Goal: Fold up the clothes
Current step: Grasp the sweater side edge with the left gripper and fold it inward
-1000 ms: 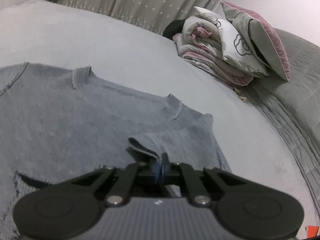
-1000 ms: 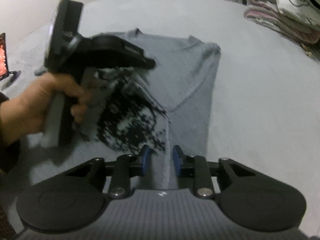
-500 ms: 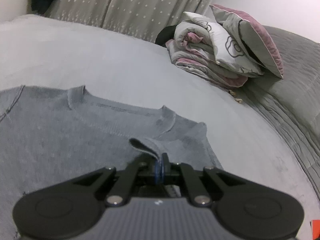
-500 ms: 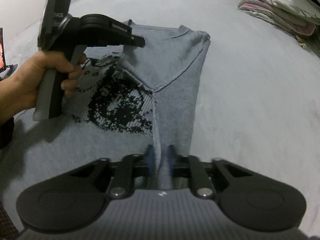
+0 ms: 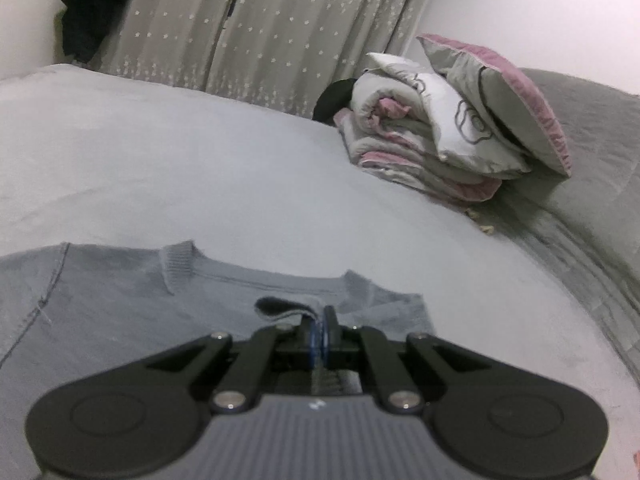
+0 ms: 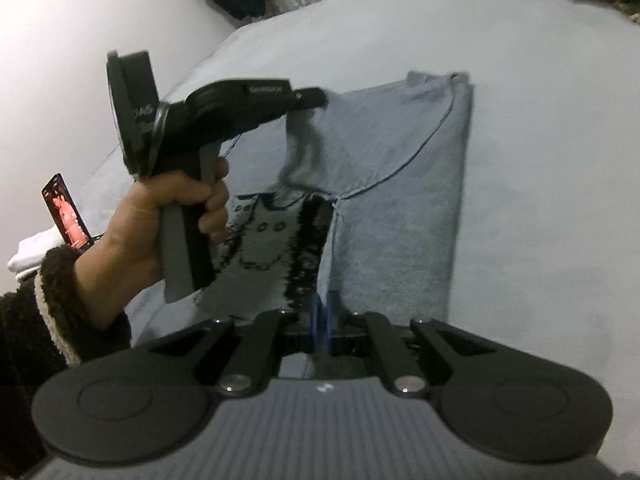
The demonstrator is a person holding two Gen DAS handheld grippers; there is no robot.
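Note:
A grey-blue sweater (image 6: 404, 184) with a black and white print lies on the pale bed (image 6: 540, 200); its right side is folded over the body. My left gripper (image 5: 319, 330) is shut on the sleeve's cuff (image 5: 280, 309) and holds it above the chest, near the collar (image 5: 180, 264). In the right wrist view the left gripper (image 6: 322, 98) is raised with the sleeve hanging from it. My right gripper (image 6: 320, 308) is shut on the folded edge of the sweater lower down.
A stack of folded duvet and pillows (image 5: 452, 136) sits at the bed's far right, next to a grey quilt (image 5: 592, 184). Starred curtains (image 5: 256, 28) hang behind. A phone on a stand (image 6: 66, 212) is at the bed's left edge.
My left gripper has carried the cuff up towards the collar and lifted it. My right gripper has shut on the sweater's folded edge.

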